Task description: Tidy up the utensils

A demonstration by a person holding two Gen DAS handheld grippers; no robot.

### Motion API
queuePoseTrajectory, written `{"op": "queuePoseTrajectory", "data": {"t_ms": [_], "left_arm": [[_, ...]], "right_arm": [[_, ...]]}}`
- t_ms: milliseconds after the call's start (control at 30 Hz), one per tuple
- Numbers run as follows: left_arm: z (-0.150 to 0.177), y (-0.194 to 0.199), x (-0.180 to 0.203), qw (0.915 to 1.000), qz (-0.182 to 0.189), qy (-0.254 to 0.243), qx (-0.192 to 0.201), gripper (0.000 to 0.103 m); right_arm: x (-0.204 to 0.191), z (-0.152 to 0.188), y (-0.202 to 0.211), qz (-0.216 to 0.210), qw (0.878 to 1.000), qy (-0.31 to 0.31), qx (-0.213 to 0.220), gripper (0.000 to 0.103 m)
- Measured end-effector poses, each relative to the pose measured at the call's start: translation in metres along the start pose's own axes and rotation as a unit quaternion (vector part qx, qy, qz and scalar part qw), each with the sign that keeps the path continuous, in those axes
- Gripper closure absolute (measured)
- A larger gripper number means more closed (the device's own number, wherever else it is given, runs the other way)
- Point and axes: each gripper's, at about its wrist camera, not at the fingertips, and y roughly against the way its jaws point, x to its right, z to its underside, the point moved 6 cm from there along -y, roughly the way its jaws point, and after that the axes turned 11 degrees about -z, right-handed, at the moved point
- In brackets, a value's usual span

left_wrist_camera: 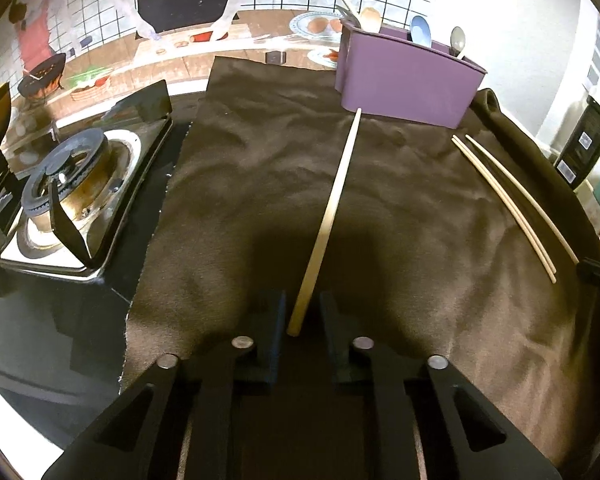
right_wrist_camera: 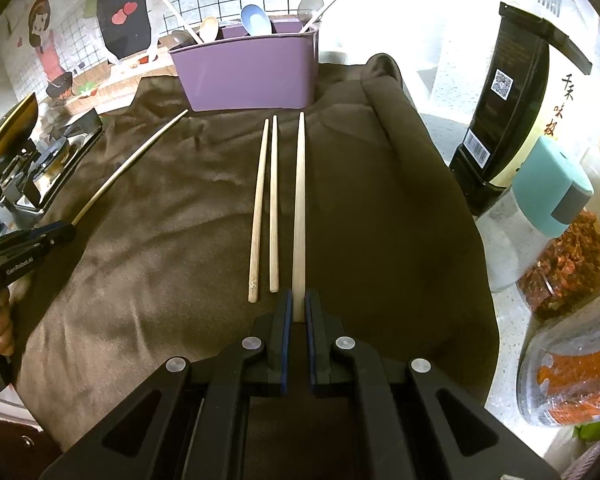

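Note:
My left gripper (left_wrist_camera: 302, 304) straddles the near end of a pale wooden chopstick (left_wrist_camera: 332, 208) that lies on the brown cloth (left_wrist_camera: 240, 160). The chopstick rests against the left finger, with a gap at the right one. My right gripper (right_wrist_camera: 297, 300) is shut on the near end of another chopstick (right_wrist_camera: 299, 200), which points at the purple utensil holder (right_wrist_camera: 248, 76). Two more chopsticks (right_wrist_camera: 266, 208) lie side by side just left of it. The holder (left_wrist_camera: 408, 80) stands at the cloth's far edge with spoons in it. In the right wrist view, the left gripper (right_wrist_camera: 70, 230) is at far left, held by a hand.
A gas stove (left_wrist_camera: 80, 184) sits left of the cloth. Along the right edge stand a tall black bottle (right_wrist_camera: 508, 112), a teal-capped shaker (right_wrist_camera: 540, 208) and jars of dried spices (right_wrist_camera: 572, 248). A tiled wall with cartoon stickers rises behind the holder.

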Motion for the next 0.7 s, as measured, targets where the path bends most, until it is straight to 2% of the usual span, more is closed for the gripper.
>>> {"op": "queuePoseTrajectory", "data": {"t_ms": [300,700], "left_arm": [[-0.007,0.019,-0.006,0.9994,-0.002,0.026,0.024,0.094],[-0.046,0.081,0.004,0.9944,0.009,0.027,0.102,0.097]], "right_arm": [[0.0,-0.001,0.002,-0.008,1.0,0.002,0.007,0.097],[-0.009,-0.018,0.018,-0.01,0.999,0.016,0.037,0.098]]}}
